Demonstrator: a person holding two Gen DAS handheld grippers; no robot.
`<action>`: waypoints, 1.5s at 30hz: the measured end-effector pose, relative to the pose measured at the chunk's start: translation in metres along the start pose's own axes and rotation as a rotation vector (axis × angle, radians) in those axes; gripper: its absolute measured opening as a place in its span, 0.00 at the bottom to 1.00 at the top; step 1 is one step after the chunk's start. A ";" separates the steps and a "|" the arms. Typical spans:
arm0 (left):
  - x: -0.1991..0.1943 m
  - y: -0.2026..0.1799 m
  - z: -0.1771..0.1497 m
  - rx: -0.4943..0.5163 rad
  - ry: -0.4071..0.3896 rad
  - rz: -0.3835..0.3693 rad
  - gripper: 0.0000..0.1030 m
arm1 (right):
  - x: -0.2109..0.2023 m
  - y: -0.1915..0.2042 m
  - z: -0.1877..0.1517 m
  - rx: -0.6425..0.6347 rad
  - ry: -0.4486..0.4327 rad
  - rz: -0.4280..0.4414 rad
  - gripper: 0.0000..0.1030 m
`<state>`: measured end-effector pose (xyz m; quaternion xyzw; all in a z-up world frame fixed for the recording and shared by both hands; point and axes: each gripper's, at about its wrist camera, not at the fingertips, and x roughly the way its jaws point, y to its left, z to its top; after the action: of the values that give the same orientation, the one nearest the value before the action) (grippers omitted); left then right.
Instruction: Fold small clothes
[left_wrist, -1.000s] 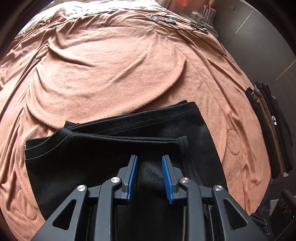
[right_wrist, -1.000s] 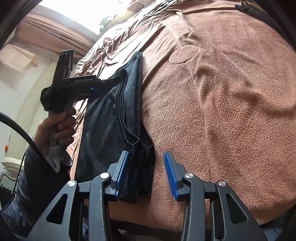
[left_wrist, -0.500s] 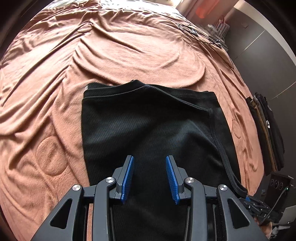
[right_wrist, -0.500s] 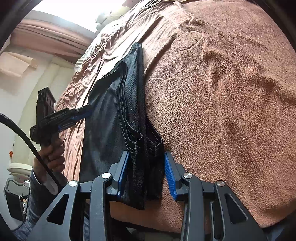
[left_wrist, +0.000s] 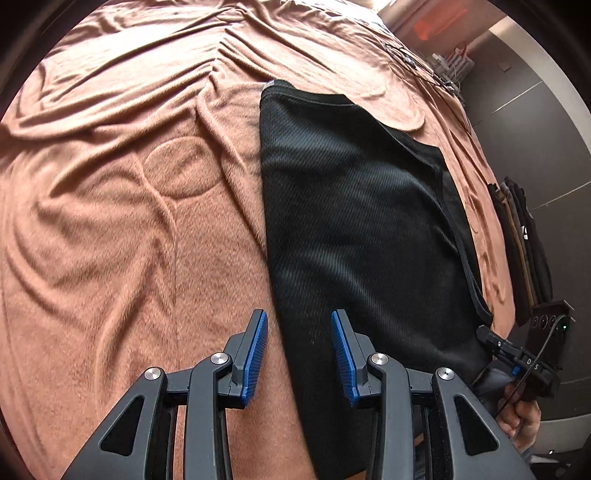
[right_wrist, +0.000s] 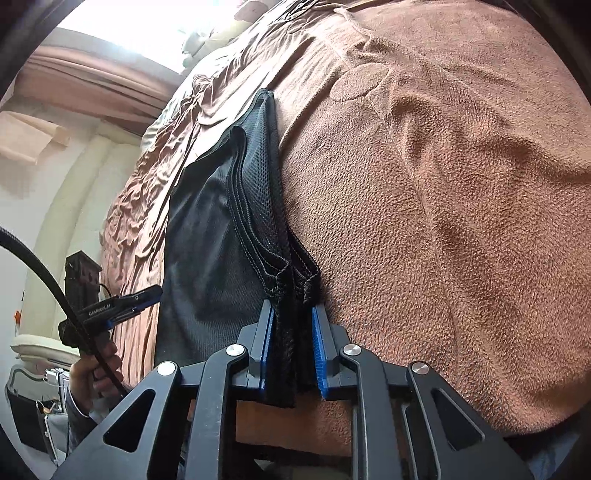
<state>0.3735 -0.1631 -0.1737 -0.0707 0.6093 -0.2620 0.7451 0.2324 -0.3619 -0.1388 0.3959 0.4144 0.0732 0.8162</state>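
A black mesh garment (left_wrist: 354, 229), folded flat, lies on the brown blanket (left_wrist: 122, 240). My left gripper (left_wrist: 299, 354) is open and empty, its jaws straddling the garment's near left edge just above the blanket. My right gripper (right_wrist: 291, 354) is shut on the garment's (right_wrist: 221, 236) stacked hemmed edges at its near right corner. The right gripper also shows at the far right of the left wrist view (left_wrist: 517, 360). The left gripper also shows at the left of the right wrist view (right_wrist: 110, 310).
The brown blanket (right_wrist: 443, 192) covers the whole bed, wrinkled at the far side. A stack of folded dark clothes (left_wrist: 521, 243) lies at the bed's right edge. A dark wall (left_wrist: 535, 103) stands behind. Cables and small items (left_wrist: 424, 62) lie at the far corner.
My right gripper has closed on the garment's hemmed edge. My left gripper has let go of the garment and shifted left off it to its left edge, opening wider.
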 end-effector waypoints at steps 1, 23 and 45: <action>-0.001 0.002 -0.006 -0.008 0.004 -0.018 0.37 | 0.000 0.001 0.000 -0.003 -0.001 -0.006 0.15; -0.021 0.008 -0.068 -0.056 -0.062 -0.145 0.05 | -0.002 0.029 -0.016 -0.070 0.004 -0.062 0.07; -0.064 0.045 -0.098 -0.018 -0.019 -0.034 0.11 | 0.023 0.066 -0.029 -0.208 0.184 -0.030 0.22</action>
<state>0.2875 -0.0729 -0.1612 -0.0902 0.6032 -0.2682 0.7457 0.2403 -0.2900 -0.1164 0.2946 0.4833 0.1396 0.8125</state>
